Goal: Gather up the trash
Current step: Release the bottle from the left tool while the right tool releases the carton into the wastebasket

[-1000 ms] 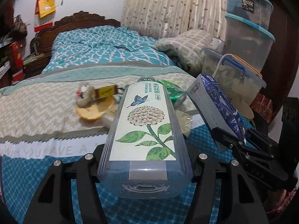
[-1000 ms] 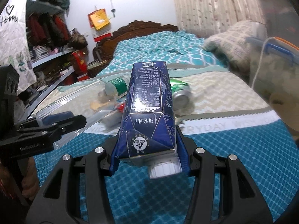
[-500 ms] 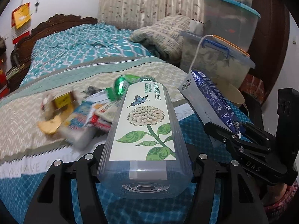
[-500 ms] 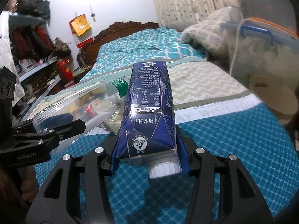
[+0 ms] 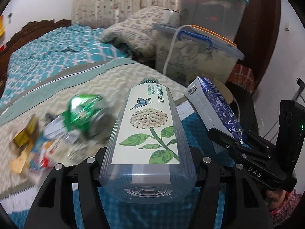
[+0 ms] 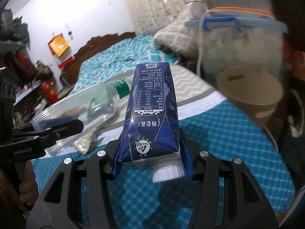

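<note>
Both tools were loaded over the bed [image 5: 57,61]: left tool [image 5: 146,164] clamped on the clear tea bottle [image 5: 148,133], right tool [image 6: 150,158] on the blue carton [image 6: 152,110], w/ the tan bin [image 6: 249,93] just beside. Imo that slick bottle, pinched near its base, could've slipped out b4 the bin. More trash incl. a green can [image 5: 85,105] lay on the bed.
</note>
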Available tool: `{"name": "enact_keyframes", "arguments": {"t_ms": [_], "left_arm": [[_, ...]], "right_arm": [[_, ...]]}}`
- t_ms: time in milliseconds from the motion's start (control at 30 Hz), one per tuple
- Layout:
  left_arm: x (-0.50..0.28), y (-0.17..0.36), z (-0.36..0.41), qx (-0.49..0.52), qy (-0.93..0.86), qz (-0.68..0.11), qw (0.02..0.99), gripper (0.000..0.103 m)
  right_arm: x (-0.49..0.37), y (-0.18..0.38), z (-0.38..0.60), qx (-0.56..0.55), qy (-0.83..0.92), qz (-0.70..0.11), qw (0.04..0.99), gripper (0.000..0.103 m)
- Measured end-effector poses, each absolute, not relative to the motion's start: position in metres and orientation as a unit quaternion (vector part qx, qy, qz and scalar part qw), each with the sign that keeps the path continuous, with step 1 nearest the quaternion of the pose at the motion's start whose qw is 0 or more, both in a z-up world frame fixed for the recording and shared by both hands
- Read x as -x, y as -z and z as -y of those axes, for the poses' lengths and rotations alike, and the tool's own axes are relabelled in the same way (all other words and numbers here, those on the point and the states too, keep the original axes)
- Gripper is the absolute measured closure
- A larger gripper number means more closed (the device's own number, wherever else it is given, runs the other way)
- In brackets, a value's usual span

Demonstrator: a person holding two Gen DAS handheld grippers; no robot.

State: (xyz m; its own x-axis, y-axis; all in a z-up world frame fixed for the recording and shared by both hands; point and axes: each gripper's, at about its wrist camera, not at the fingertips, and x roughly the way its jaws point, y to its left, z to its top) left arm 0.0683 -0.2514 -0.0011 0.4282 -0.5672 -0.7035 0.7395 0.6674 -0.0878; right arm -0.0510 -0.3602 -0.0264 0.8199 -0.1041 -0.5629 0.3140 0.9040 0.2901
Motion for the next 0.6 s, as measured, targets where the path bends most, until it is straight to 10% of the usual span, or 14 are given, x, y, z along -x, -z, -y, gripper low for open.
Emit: {"name": "enact_keyframes", "arguments": {"t_ms": [600], "left_arm": [[-0.095,0.032,0.482,-0.211,0.499,-0.4,0.739,0.044]], "right_arm": [[0.066,0.054,0.553,-0.354,0.224,-0.272,0.866,0.05]]}}
